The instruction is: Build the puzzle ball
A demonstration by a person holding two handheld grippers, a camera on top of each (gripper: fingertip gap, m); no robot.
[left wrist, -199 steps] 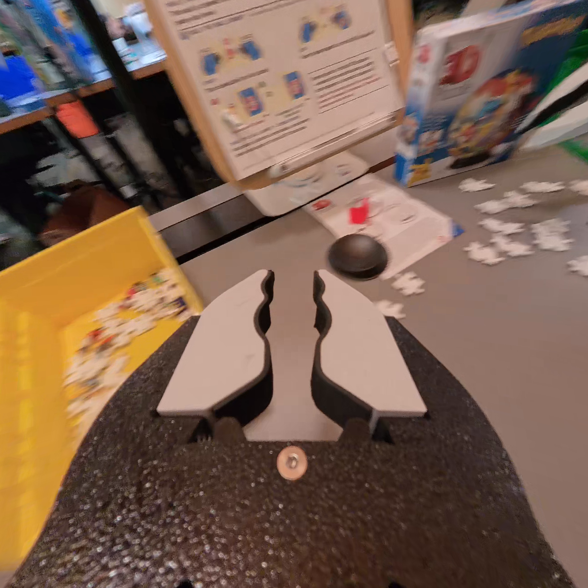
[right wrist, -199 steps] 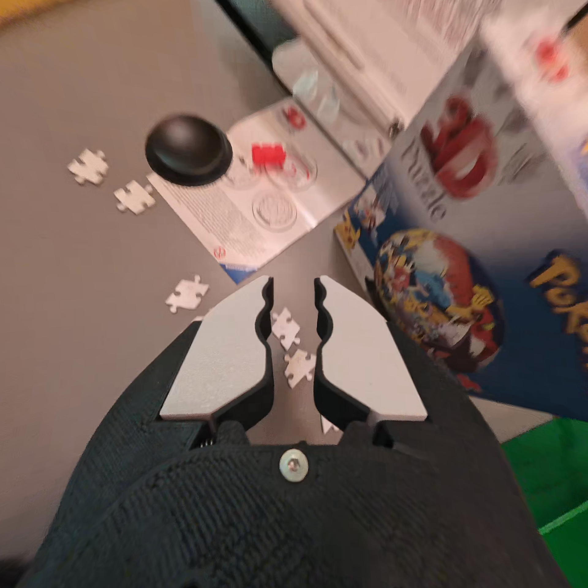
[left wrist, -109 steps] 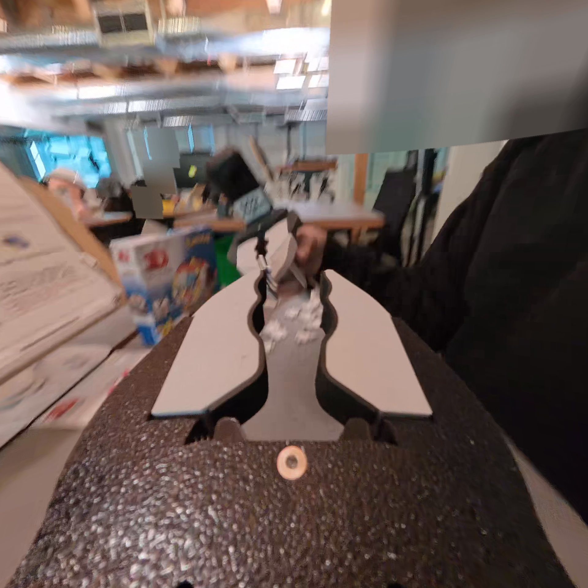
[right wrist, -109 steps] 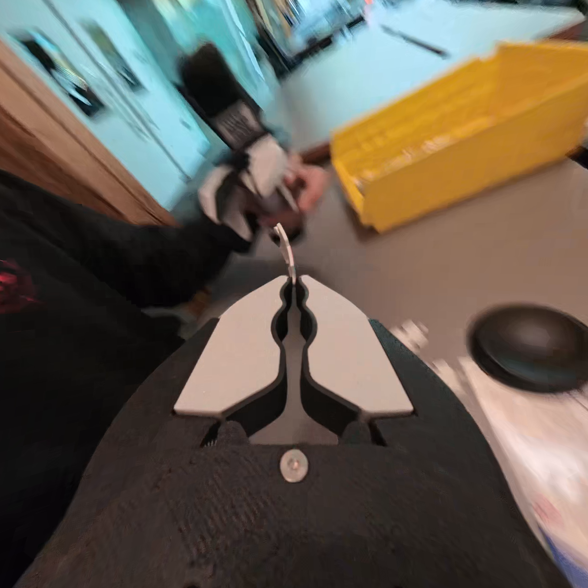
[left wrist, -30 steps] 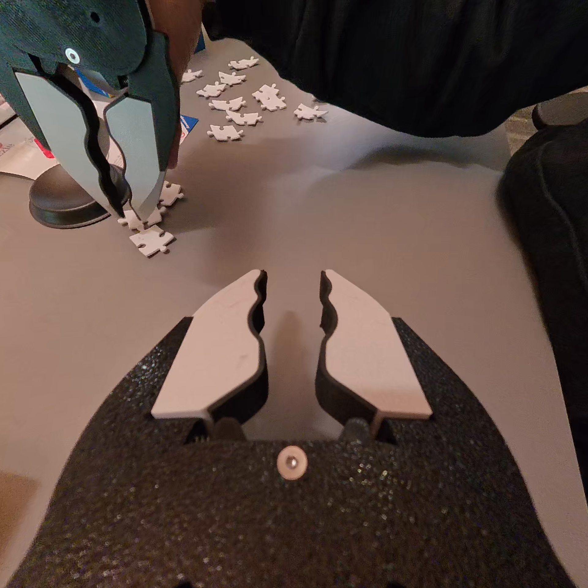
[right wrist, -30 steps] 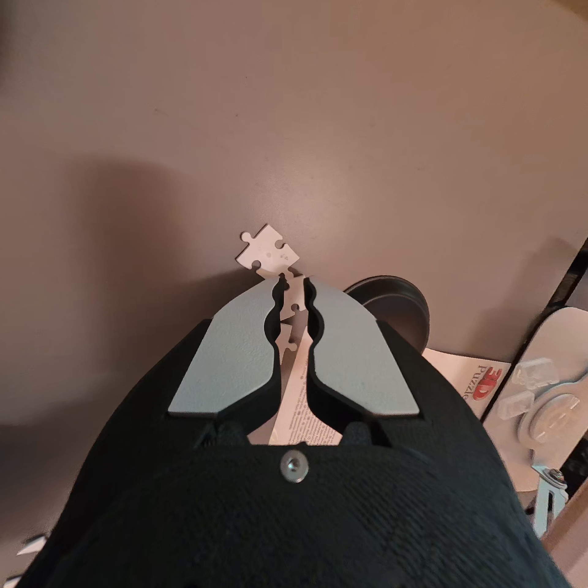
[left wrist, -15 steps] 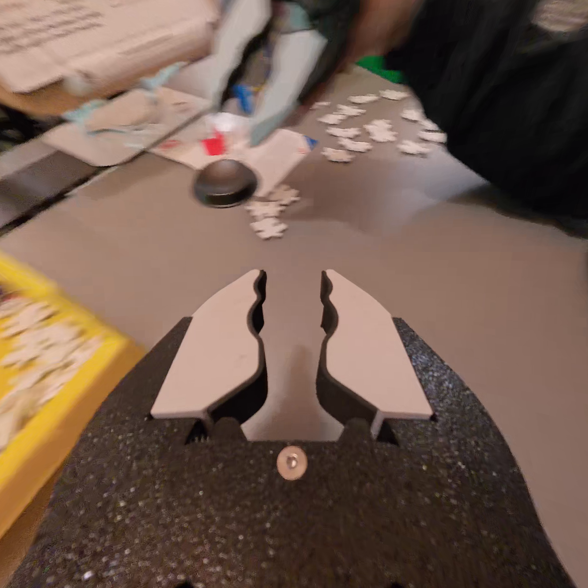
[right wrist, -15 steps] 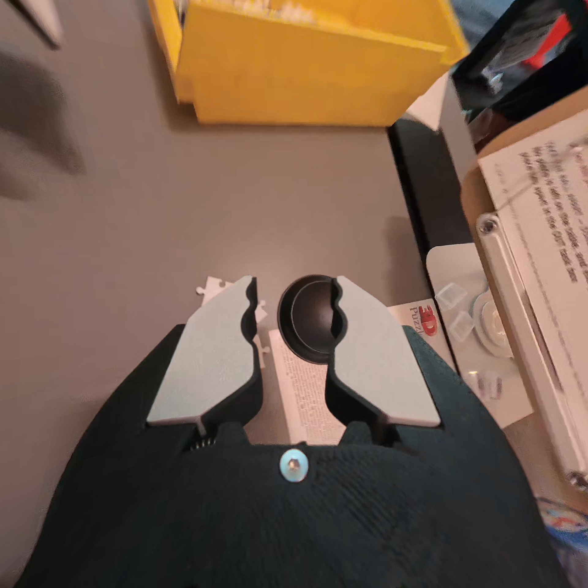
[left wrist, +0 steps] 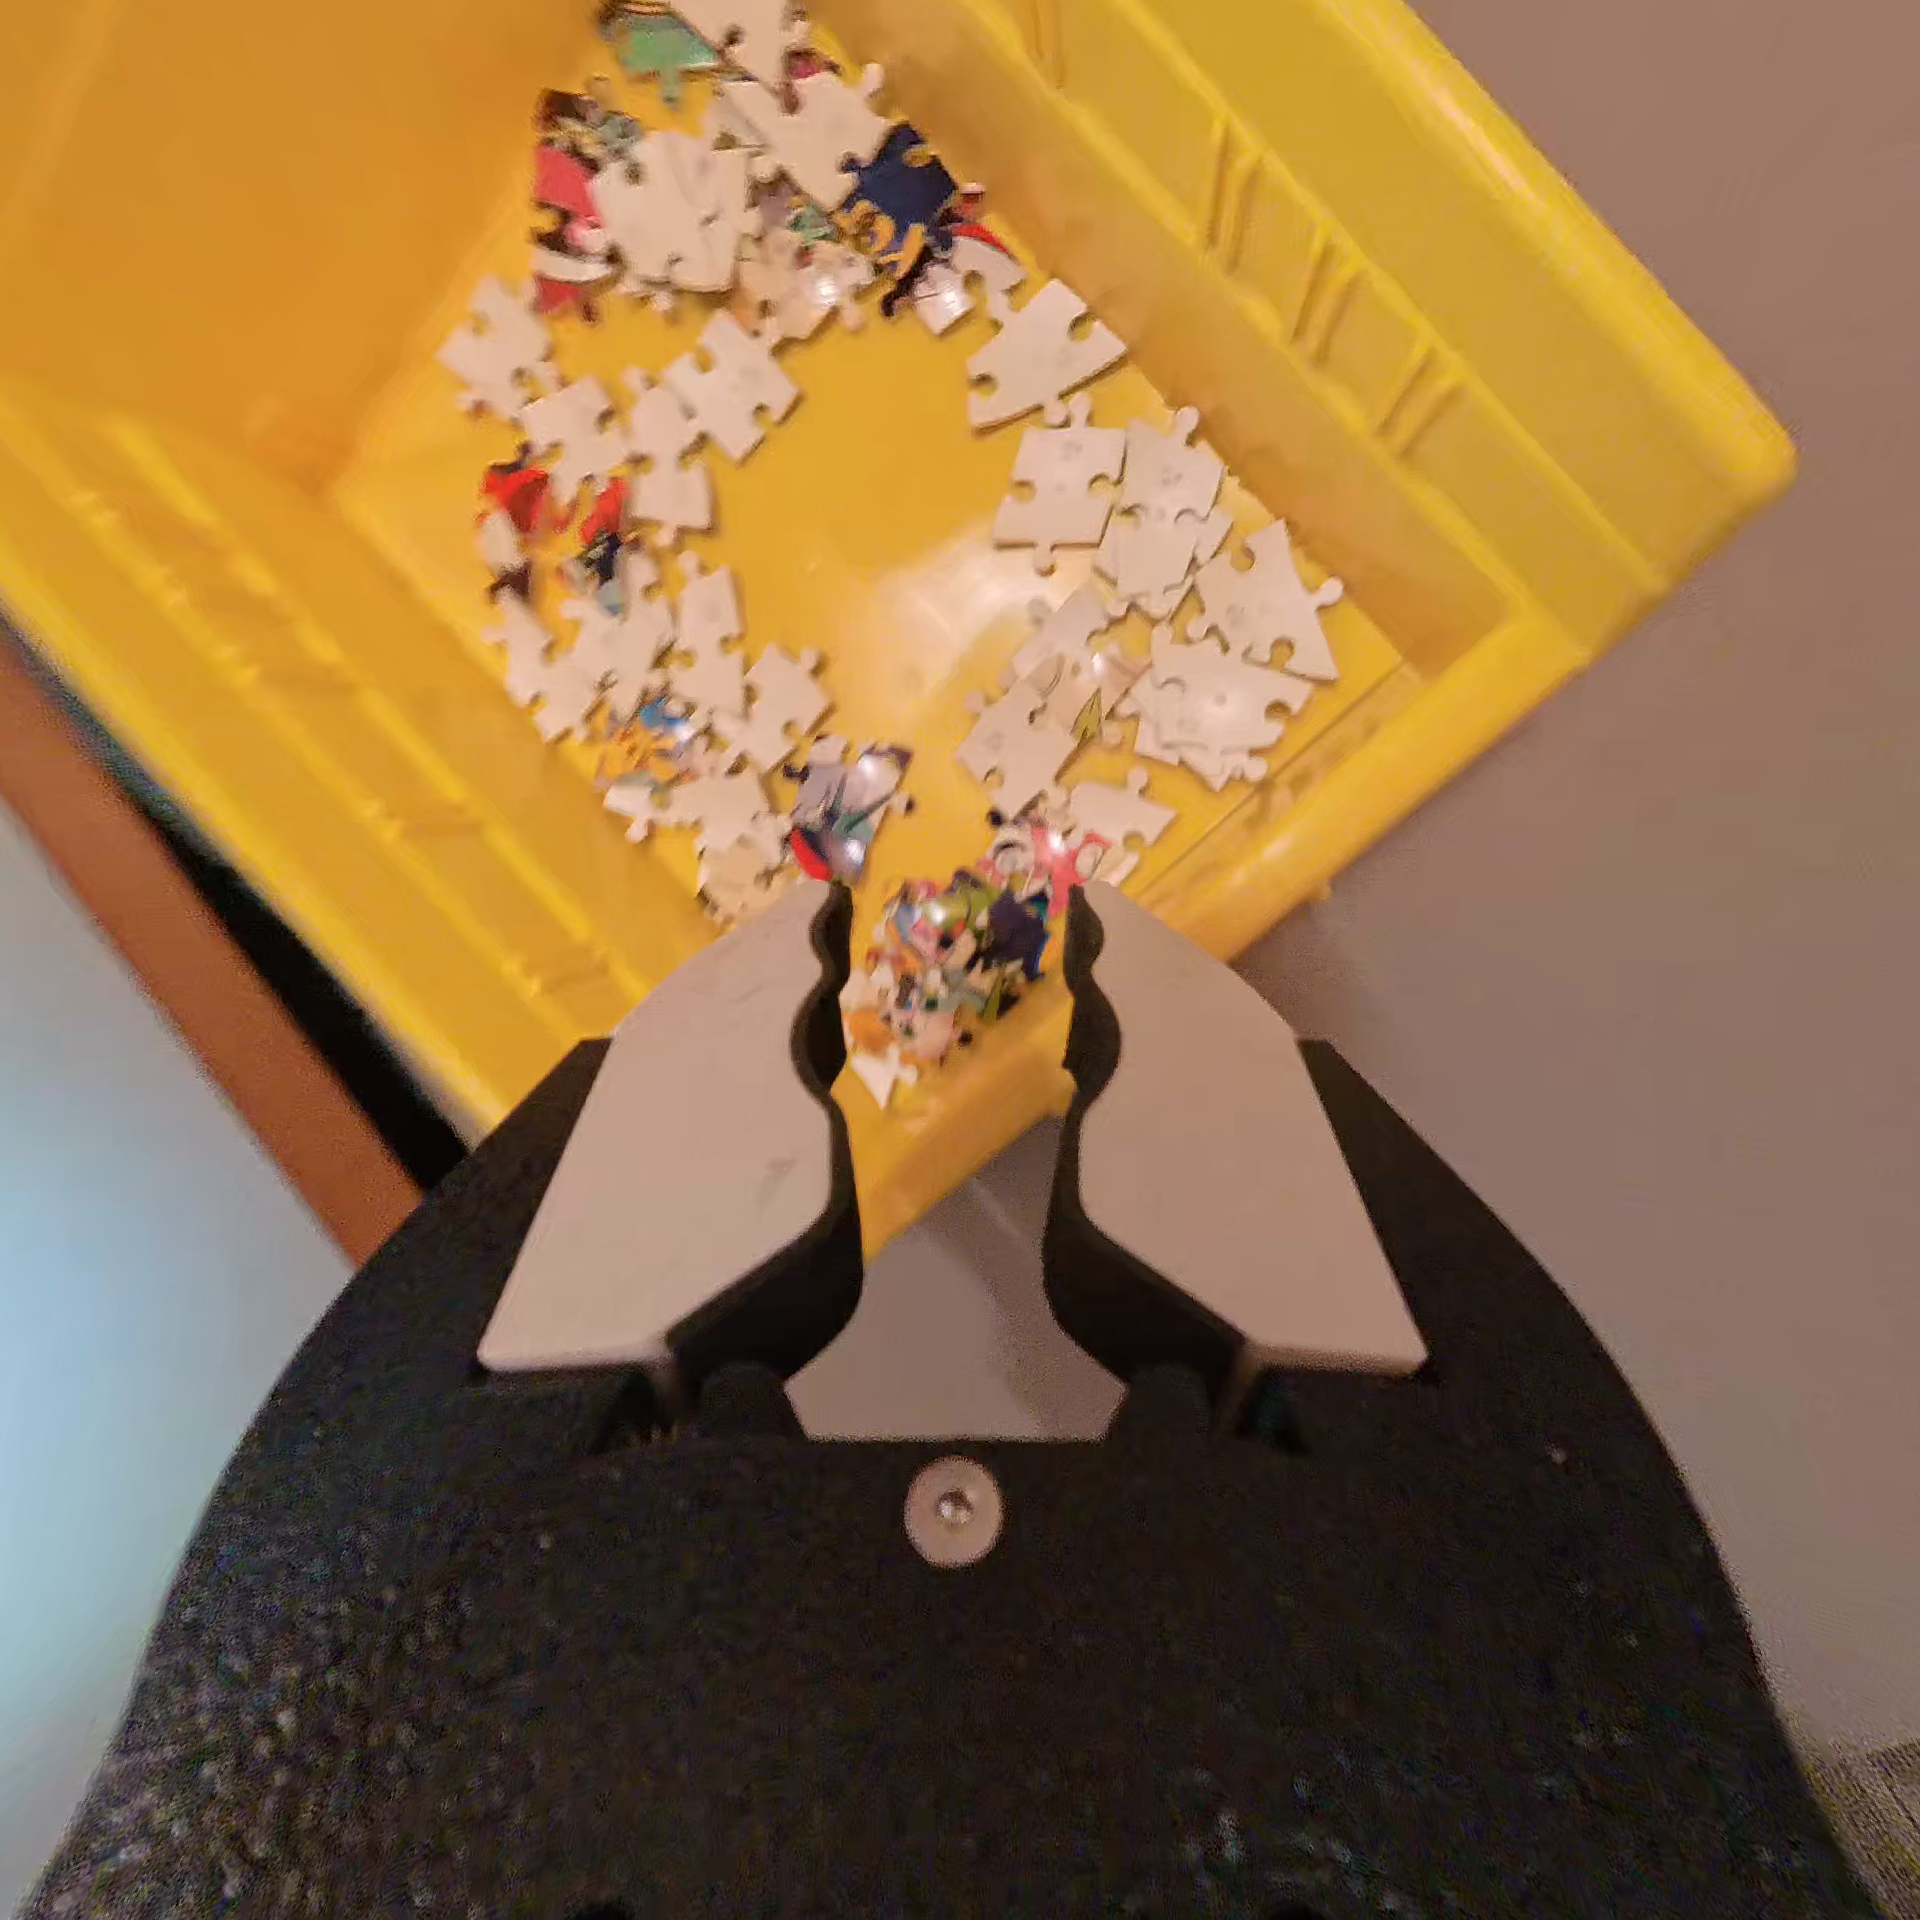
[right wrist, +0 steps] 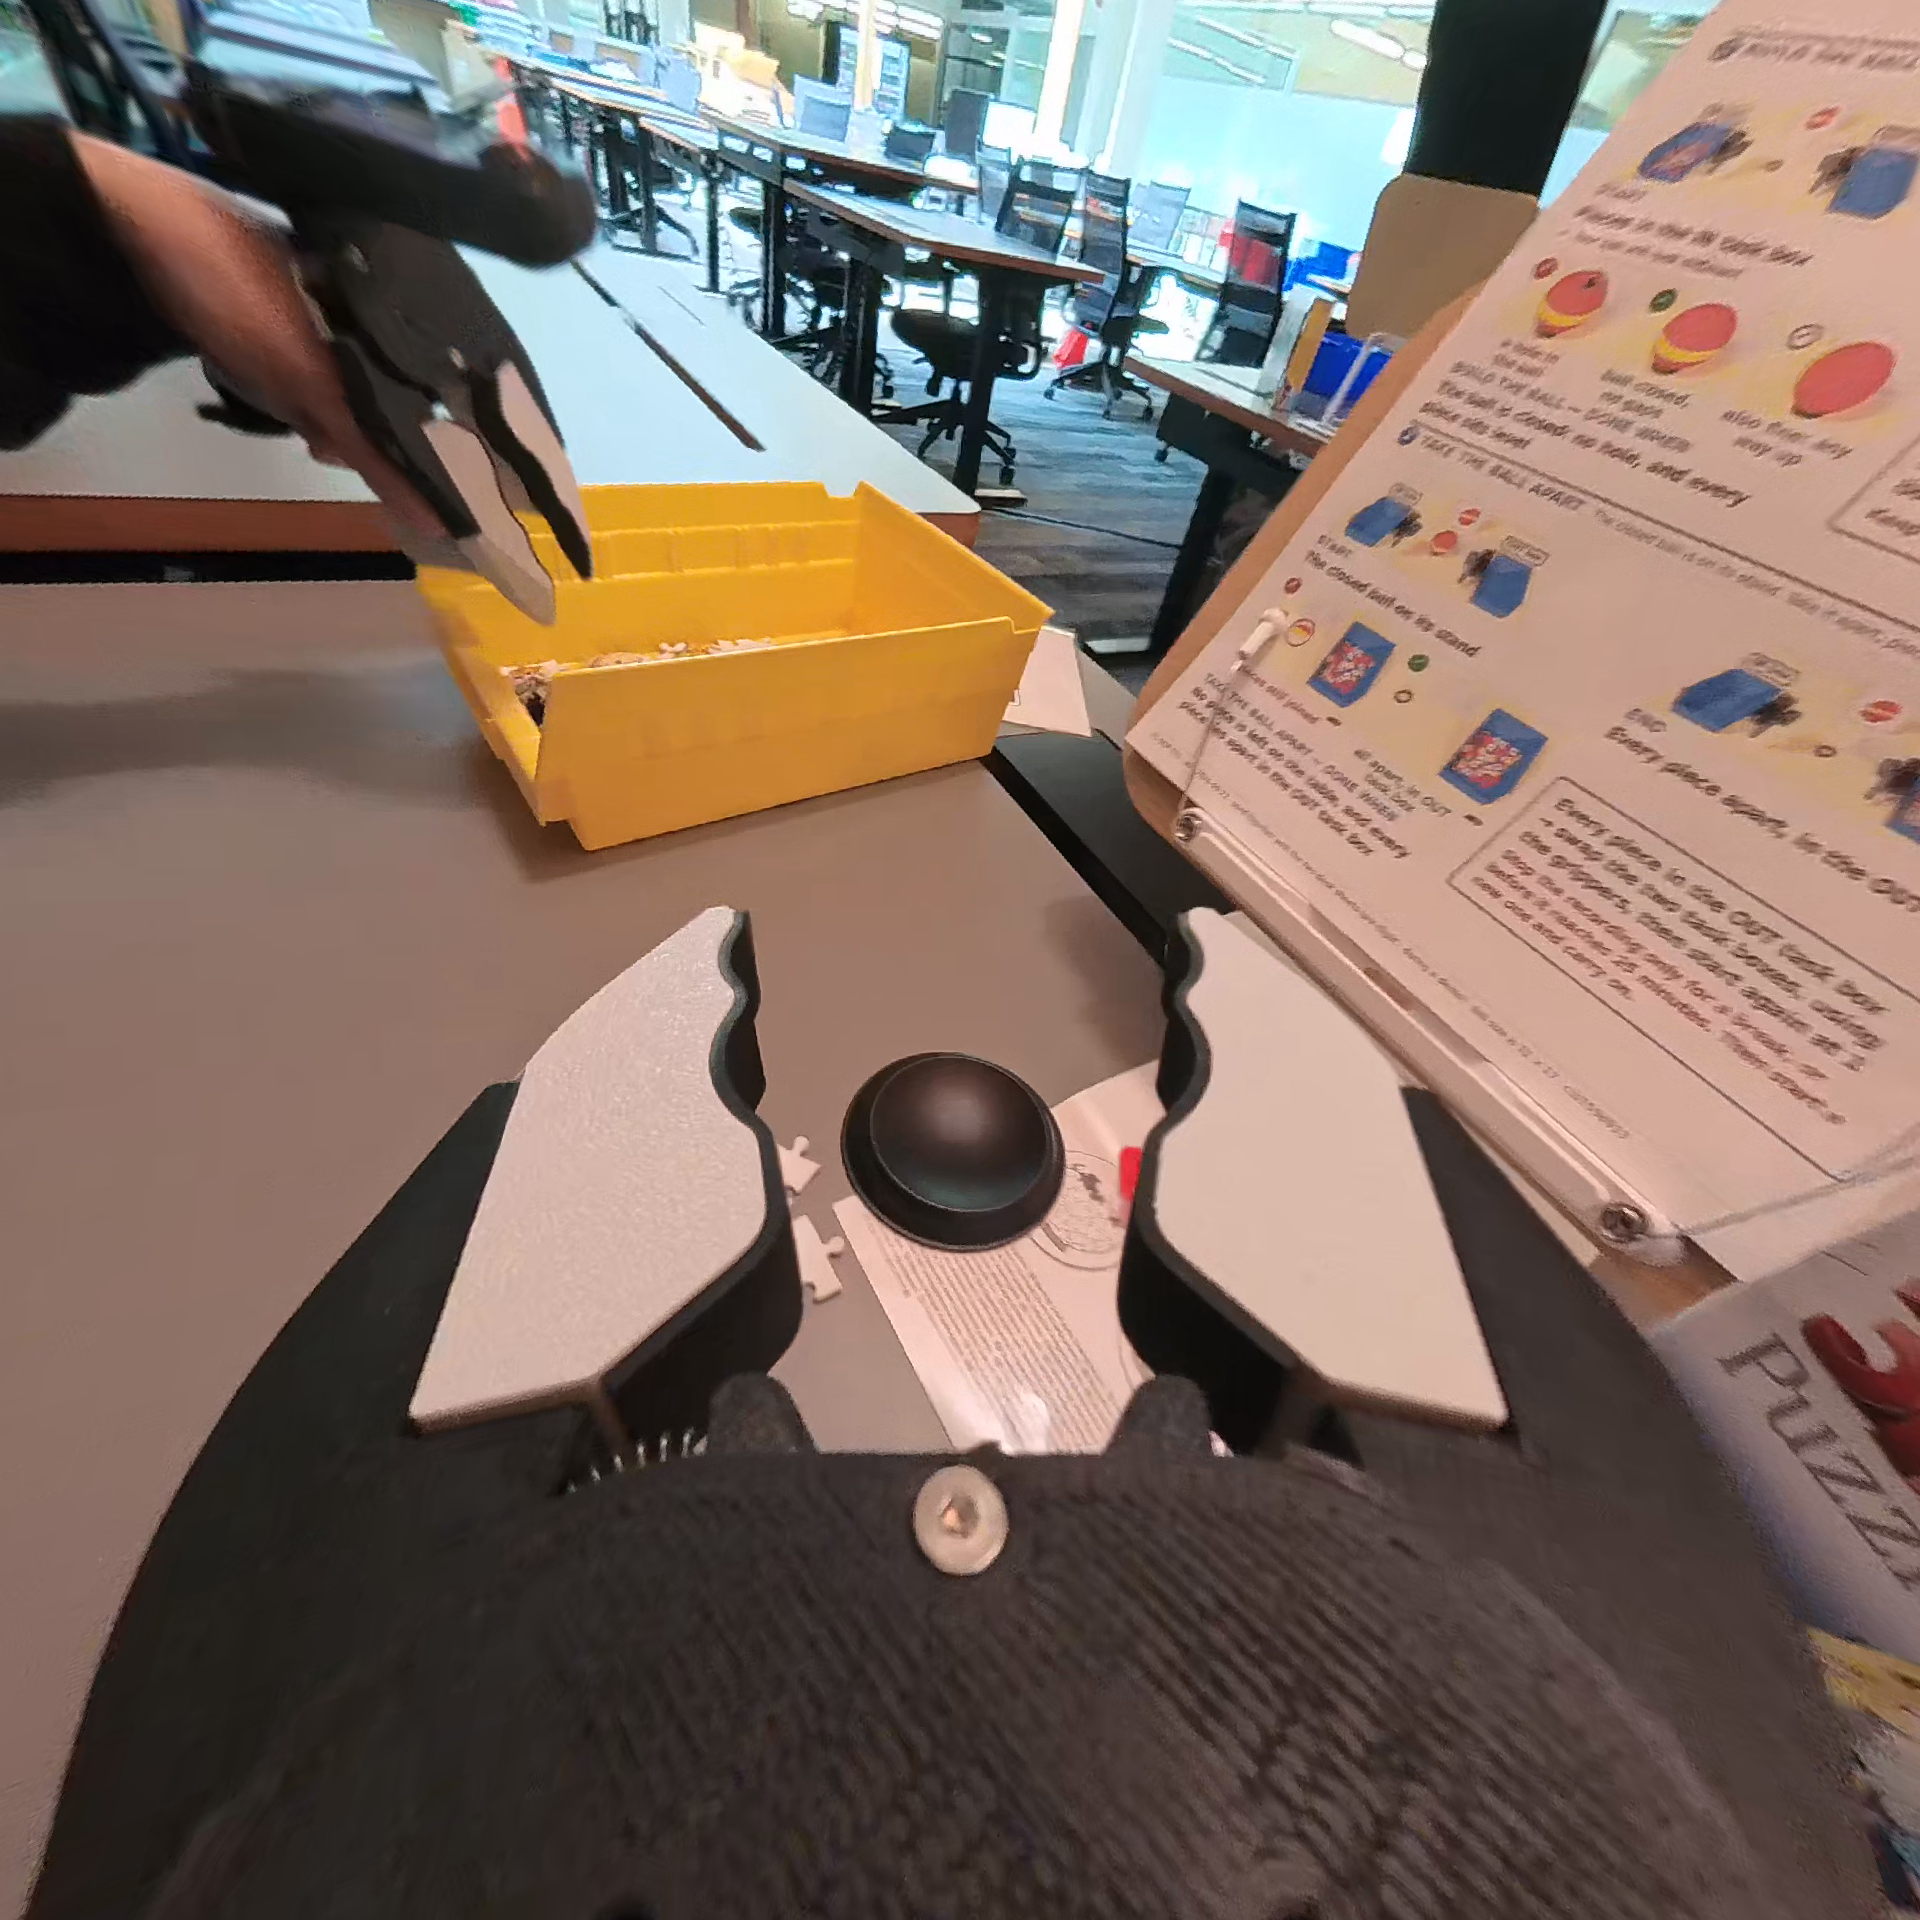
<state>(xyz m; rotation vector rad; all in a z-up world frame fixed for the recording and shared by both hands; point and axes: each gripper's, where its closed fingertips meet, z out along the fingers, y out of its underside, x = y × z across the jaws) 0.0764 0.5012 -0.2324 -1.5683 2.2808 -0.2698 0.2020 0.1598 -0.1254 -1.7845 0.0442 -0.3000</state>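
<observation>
Here the left gripper [left wrist: 951,909] hangs over the yellow bin [left wrist: 1558,343], jaws parted and empty, above heaped puzzle pieces [left wrist: 1164,582]. Since the pieces overlap, a pinch could well lift two together or slide off a flat one. The right gripper [right wrist: 961,966], jaws spread wide and empty, points at the black stand [right wrist: 951,1148] on the bench [right wrist: 260,935], beside two loose pieces [right wrist: 805,1205].

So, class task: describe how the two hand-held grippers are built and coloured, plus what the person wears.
The left hand-held gripper has a rough, speckled black body; the right hand-held gripper has a dark, ribbed-looking one. Each carries two flat pale grey fingers with wavy black inner edges and a silver screw below the gap. A black sleeve covers the left forearm. No cables show.
</observation>
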